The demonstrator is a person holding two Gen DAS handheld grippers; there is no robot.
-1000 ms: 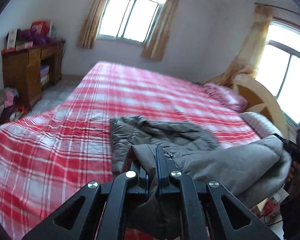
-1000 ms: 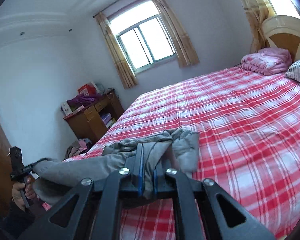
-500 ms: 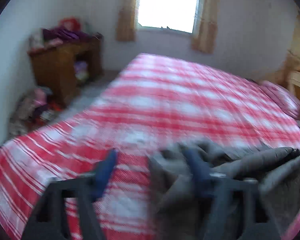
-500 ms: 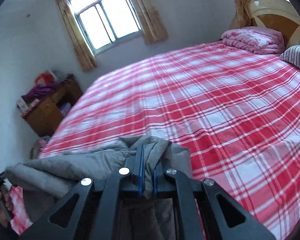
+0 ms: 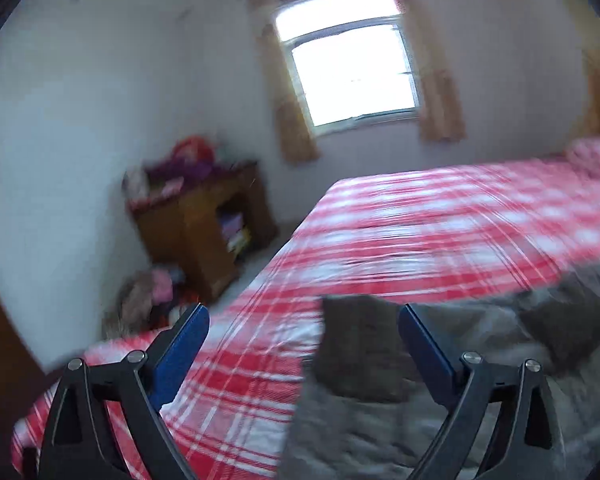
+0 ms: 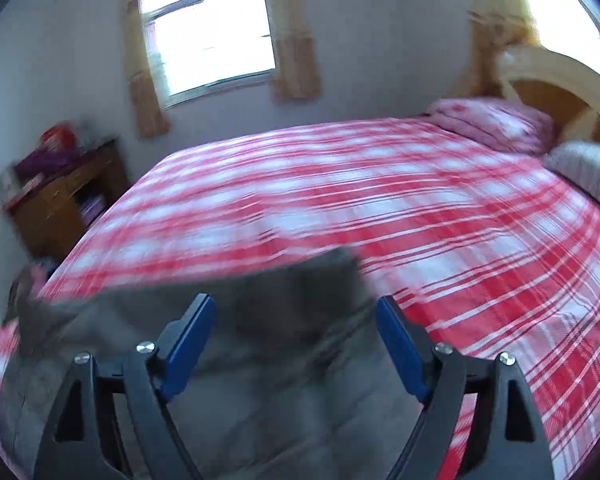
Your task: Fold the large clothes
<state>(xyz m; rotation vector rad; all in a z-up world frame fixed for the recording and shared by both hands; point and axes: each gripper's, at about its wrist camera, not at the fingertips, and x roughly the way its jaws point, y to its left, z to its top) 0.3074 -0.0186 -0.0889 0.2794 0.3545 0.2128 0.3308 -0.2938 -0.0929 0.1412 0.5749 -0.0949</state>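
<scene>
a grey jacket (image 6: 260, 360) lies bunched at the near edge of the red plaid bed (image 6: 380, 200), whose far spread is bare. the left gripper (image 5: 304, 344) and right gripper (image 6: 296, 332) gape wide, jaws just opened, pads off the cloth.

Both wrist views look low across the bed (image 5: 440, 216), sharing its window (image 6: 208, 40).

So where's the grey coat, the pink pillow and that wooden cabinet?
grey coat (image 6: 284, 392): right wrist view, its quilted middle.
pink pillow (image 6: 496, 122): right wrist view, its top.
wooden cabinet (image 5: 204, 236): left wrist view, its front.
</scene>
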